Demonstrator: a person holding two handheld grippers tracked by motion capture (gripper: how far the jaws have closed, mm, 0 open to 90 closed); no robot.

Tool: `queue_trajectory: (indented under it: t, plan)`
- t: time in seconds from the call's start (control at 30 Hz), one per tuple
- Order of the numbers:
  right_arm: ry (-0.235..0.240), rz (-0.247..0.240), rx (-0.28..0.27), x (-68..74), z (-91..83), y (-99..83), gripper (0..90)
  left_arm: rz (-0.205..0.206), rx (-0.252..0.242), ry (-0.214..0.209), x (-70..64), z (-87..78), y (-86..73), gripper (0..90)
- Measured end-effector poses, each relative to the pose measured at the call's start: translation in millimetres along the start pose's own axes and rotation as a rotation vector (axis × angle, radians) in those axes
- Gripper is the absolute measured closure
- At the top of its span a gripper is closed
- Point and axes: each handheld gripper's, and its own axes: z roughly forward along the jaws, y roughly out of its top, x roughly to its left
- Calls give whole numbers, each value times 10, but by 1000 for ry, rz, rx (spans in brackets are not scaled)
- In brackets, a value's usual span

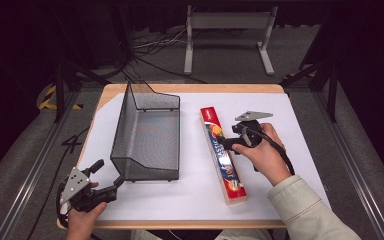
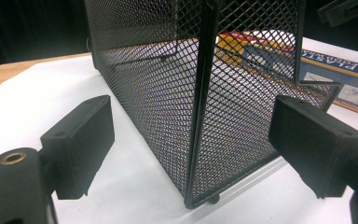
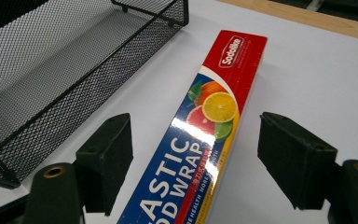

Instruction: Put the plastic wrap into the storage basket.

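A black wire-mesh basket point(image 1: 145, 132) stands left of centre on the white-covered table point(image 1: 290, 130), its low front wall towards me. To its right lies a long plastic wrap box point(image 1: 223, 157), red at the far end, flat and pointing away from me. My right gripper point(image 1: 226, 139) hovers over the box's middle, open, with the box point(image 3: 200, 154) running between its spread jaws point(image 3: 196, 163) and touching neither pad. My left gripper point(image 1: 109, 173) is open at the basket's near left corner. That corner post of the basket point(image 2: 200, 116) stands between its jaws point(image 2: 191, 140).
The table's wooden edge point(image 1: 190, 88) shows at the back, and a bare white surface stretches right of the box. A grey metal stand point(image 1: 227, 22) and loose cables point(image 1: 155, 42) are on the floor beyond the table. Dark frame rails run along both sides.
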Motion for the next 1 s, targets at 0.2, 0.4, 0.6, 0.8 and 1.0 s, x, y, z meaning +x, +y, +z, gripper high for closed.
queue_trajectory:
  t: [0.2, 0.4, 0.6, 0.8, 1.0]
  plan:
    - [-9, 12, 46, 53, 120, -12, 247, 3, -1, 4, -4, 2, -2, 151]
    - [-34, 56, 110, 109, 245, -32, 225, 3, -2, 4, -2, 1, -5, 151]
    - [-24, 117, 176, 160, 318, -53, 190, 5, -5, 4, 6, -4, -6, 151]
    - [-71, 103, 222, 197, 412, -82, 174, 2, -8, 5, 5, -8, -10, 151]
    - [-86, 102, 260, 201, 479, -112, 166, -1, -7, 8, 12, -18, -13, 151]
